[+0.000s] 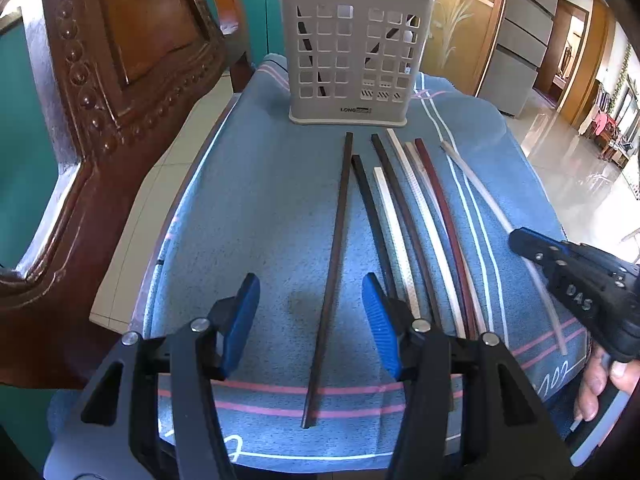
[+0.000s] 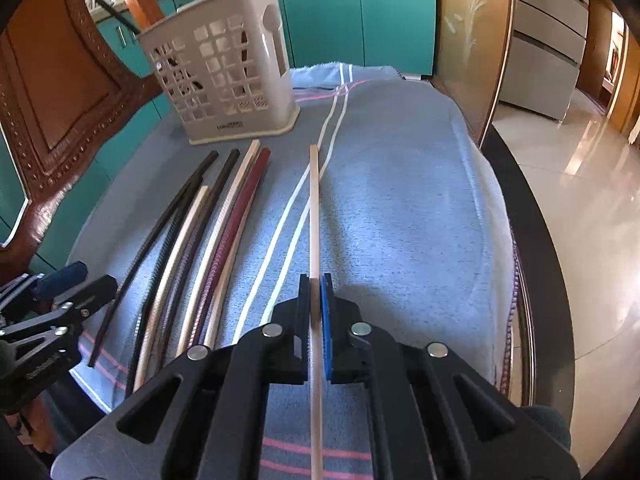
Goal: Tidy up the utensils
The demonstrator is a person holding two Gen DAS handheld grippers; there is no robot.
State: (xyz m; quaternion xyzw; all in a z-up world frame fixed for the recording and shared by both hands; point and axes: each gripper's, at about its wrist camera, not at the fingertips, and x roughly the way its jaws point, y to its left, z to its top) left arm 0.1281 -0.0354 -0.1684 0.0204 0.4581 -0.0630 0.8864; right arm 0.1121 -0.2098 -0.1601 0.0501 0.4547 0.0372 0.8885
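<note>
The right gripper (image 2: 315,300) fingers were clamped on a pale chopstick (image 2: 314,208) pointing to 12 o'clock. The left gripper (image 1: 311,320) fingers were spread wide astride a dark chopstick (image 1: 334,264); the holder (image 1: 352,56) stood at 12 o'clock.

Holder (image 1: 352,60) contents behind lattice.

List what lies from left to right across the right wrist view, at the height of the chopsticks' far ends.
Wooden chair back → dark chopsticks → white chopstick → dark red chopstick → pale chopstick held in the right gripper → bare blue towel.
</note>
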